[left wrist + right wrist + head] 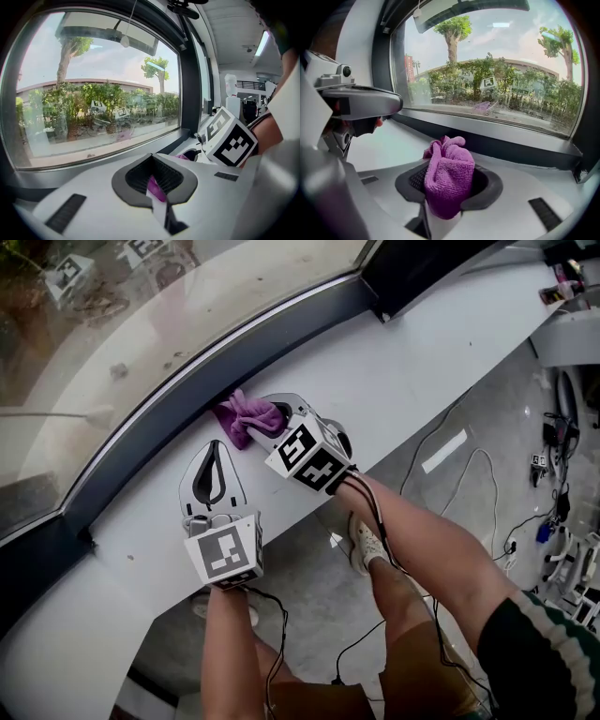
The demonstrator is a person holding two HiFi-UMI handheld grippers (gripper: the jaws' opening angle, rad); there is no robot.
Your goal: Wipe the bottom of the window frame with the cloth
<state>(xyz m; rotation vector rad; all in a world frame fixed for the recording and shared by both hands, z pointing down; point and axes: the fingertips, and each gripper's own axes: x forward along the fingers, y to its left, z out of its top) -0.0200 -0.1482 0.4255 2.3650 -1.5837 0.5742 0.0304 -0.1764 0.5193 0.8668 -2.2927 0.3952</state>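
A purple cloth (pixel 244 416) lies bunched against the dark bottom window frame (pixel 178 395), where it meets the white sill (pixel 412 362). My right gripper (pixel 266 420) is shut on the cloth. In the right gripper view the cloth (pixel 449 176) fills the jaws of the right gripper (pixel 447 190), a short way from the frame (pixel 511 149). My left gripper (pixel 216 452) rests on the sill to the left, pointing at the frame, jaws together with nothing seen held from above. In its own view the left gripper (pixel 157 185) shows a purple sliver in the gap.
The sill curves along the window and drops off to a grey floor (pixel 309 615). The person's legs and a shoe (pixel 367 542) stand just below the sill edge. Black cables (pixel 441 442) trail over the floor, and equipment (pixel 562 427) stands at the right.
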